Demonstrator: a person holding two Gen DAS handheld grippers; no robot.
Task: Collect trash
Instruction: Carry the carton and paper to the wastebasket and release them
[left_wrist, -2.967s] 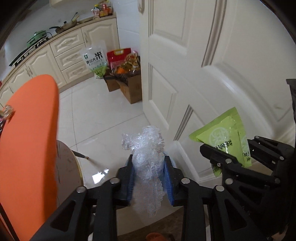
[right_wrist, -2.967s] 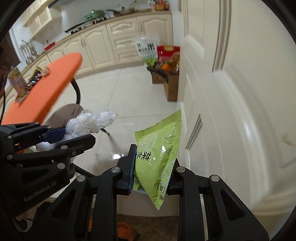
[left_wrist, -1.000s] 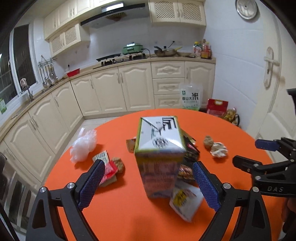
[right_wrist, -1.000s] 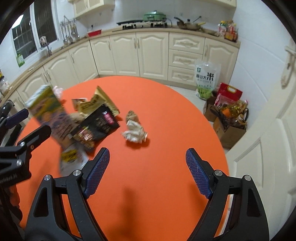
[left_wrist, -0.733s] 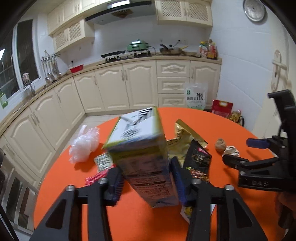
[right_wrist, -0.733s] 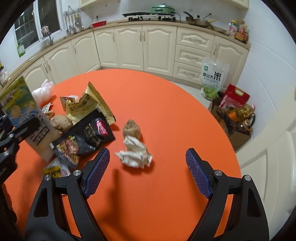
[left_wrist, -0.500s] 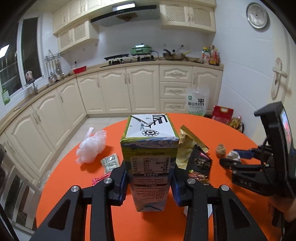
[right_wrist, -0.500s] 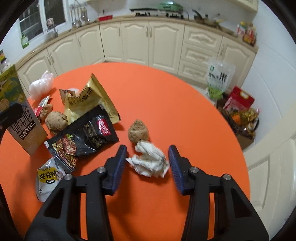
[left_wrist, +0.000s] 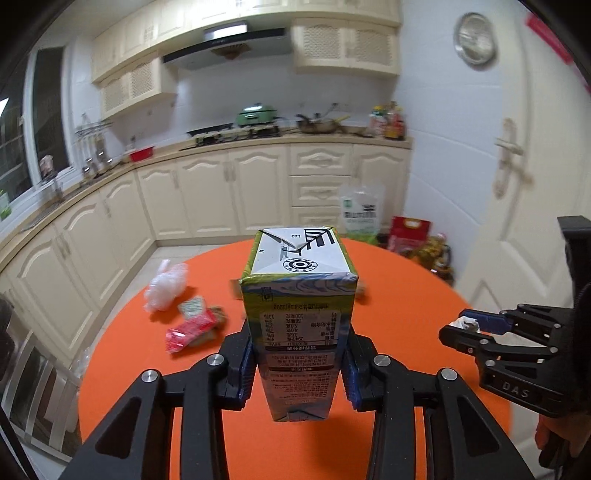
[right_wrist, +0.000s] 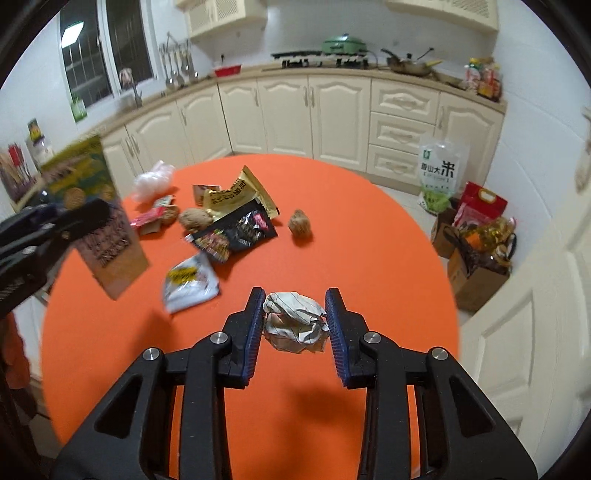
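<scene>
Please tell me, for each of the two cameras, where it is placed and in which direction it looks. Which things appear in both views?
Left wrist: sits on the left tongs, looking forward and down over the orange table toward the kitchen cabinets; its black fingers clamp a carton; the right tongs show at right.
Right wrist: sits on the right tongs, looking down at the table; its jaws are closing on a crumpled paper ball; the left tongs with the carton show at left.
Shared: table, carton, paper ball, clear plastic wad.
</scene>
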